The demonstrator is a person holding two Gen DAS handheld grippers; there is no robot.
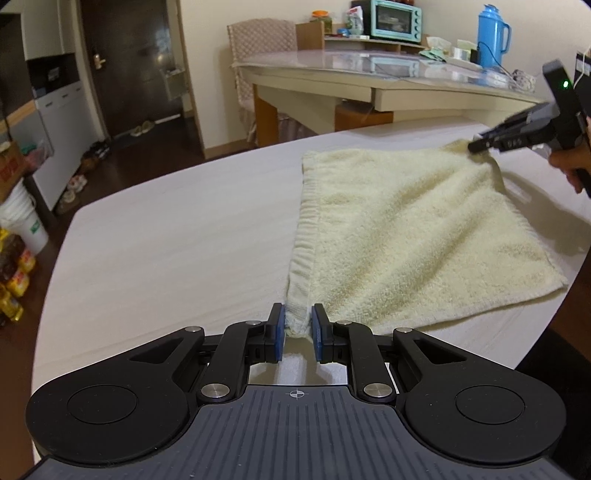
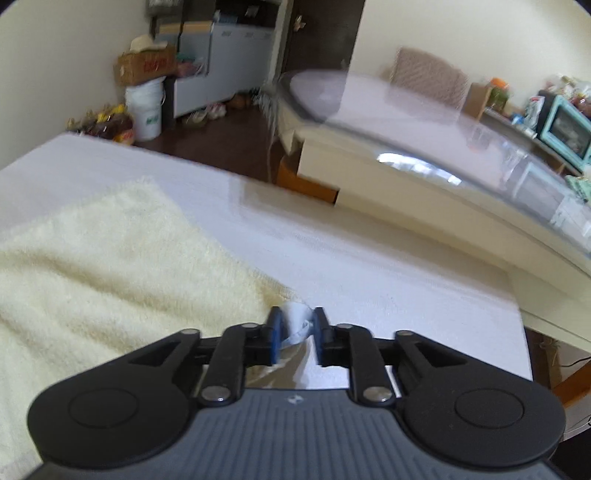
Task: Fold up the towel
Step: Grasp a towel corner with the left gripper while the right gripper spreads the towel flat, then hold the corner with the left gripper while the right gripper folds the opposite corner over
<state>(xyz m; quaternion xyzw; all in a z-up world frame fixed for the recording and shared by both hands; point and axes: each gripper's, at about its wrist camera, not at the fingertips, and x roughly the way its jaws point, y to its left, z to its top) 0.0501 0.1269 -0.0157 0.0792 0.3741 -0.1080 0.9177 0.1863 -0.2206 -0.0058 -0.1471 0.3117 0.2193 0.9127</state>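
A cream towel (image 1: 406, 229) lies folded on the white-covered surface (image 1: 166, 240), with its hemmed edge running toward me. My left gripper (image 1: 298, 321) is shut on the towel's near corner, which is bunched between the blue pads. My right gripper (image 1: 476, 144), held by a hand (image 1: 569, 166), grips the far right corner and holds it slightly off the surface, casting a shadow beneath. In the right wrist view the towel (image 2: 92, 266) spreads to the left, and its pale corner with a white tag sits pinched between the right gripper (image 2: 296, 325) pads.
Beyond the white surface stands a glass-topped table (image 1: 369, 70) carrying a blue flask (image 1: 493, 35) and a teal oven (image 1: 397, 20), with a chair (image 1: 258, 55) beside it. Buckets and boxes (image 1: 26, 221) crowd the floor at left. Bare white cover stretches left of the towel.
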